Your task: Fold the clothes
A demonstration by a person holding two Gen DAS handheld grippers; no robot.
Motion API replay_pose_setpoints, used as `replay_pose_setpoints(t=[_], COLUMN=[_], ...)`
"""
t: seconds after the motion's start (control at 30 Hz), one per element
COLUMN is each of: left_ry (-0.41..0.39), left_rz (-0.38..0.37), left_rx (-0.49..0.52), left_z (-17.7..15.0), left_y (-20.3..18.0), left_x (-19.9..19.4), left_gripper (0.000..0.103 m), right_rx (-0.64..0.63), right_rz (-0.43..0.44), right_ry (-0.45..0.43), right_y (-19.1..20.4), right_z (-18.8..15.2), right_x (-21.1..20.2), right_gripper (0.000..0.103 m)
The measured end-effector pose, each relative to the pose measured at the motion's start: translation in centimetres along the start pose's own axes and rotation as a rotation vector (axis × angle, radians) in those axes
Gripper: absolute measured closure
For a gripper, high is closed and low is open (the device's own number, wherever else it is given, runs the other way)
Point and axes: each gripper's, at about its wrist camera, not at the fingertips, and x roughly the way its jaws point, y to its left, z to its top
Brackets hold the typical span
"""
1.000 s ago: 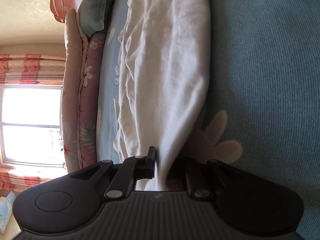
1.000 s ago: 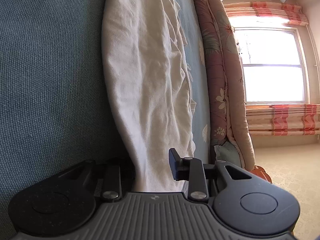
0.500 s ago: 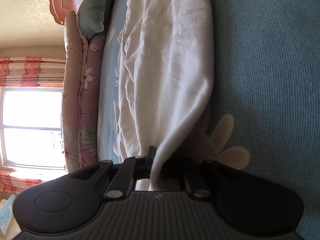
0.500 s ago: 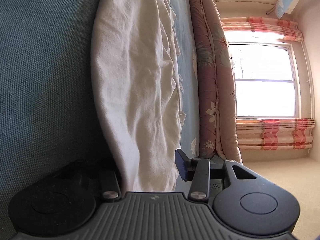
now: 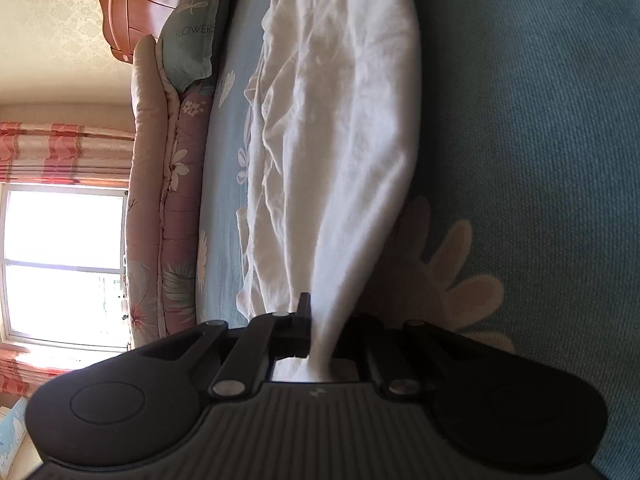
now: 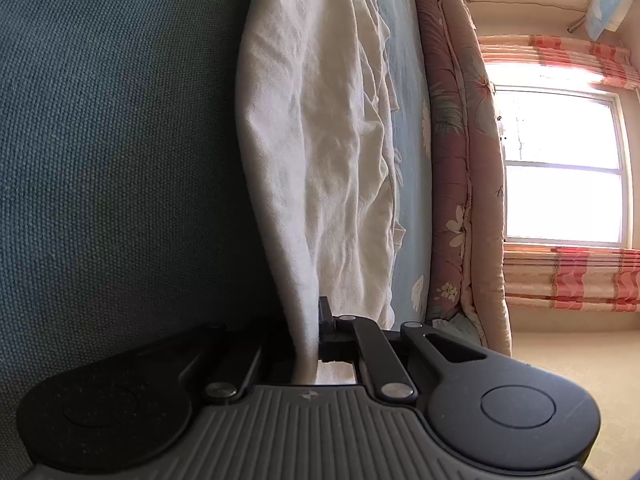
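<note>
though beside quilt (image 5: 172, 216): garment (image 5: 336, 160) unobstructed

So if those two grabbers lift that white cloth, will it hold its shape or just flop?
Probably flop: the white cloth is creased and sags between the left gripper and right gripper. It seems thin and light, so it should drape and trail on the blue bedsheet.

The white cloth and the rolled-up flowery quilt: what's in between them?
Only a strip of light blue flowered bedsheet between white cloth and quilt, in the right wrist view.
</note>
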Motion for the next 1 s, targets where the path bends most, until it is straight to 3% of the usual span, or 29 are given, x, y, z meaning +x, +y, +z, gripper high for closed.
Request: replay_pose_setpoints(t=[0.2, 0.53, 1.0], left_ry=[-0.010, -0.034, -0.041], left_rz=[0.010, -0.043, -0.055], left_rx=[-0.001, 0.103, 0.064], left_z=[-0.1, -0.8, -1.6], left_y=[0.8, -2.0, -6.0], left_x=[-1.5, -8.1, -18.6], left_gripper=[0.102, 0.102, 0.102], right_rx=[-0.002, -0.016, -0.036], right_rz=[0.027, 0.120, 0.188], right_ry=[-0.015, -0.022, -0.026], right_y=[-1.0, -0.5, 4.8], right_z=[0.1, -0.1, -0.7], right_x=[-1.8, -7.6, -17.7], right_gripper=[0.096, 0.096, 0.096])
